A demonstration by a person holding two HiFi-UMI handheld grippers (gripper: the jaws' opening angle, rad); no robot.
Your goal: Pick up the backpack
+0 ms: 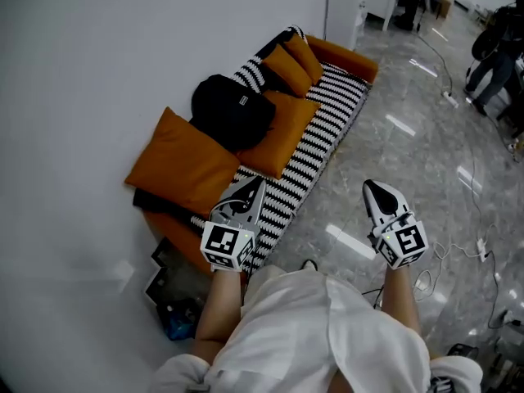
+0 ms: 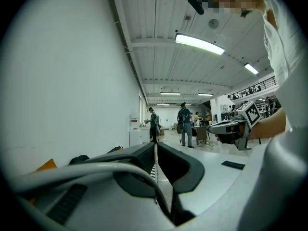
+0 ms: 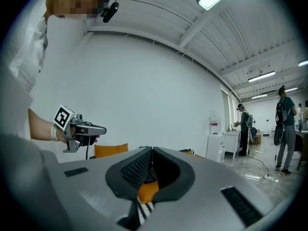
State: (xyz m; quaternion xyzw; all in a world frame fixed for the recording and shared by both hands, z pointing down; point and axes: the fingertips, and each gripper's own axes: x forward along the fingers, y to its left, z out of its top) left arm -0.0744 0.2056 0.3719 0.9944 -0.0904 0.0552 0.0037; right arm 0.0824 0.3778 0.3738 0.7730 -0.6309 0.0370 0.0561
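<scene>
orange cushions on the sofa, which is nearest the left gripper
The large orange cushion at the striped sofa's near end, before the black backpack; the others lie beside or beyond it.

light: bright, even, from ceiling strips (image 2: 199, 43) | glare: white streaks on glossy floor (image 1: 401, 125) | edges: fisheye, dark vignette | focus: distant people (image 2: 184, 124) probably soft
</scene>
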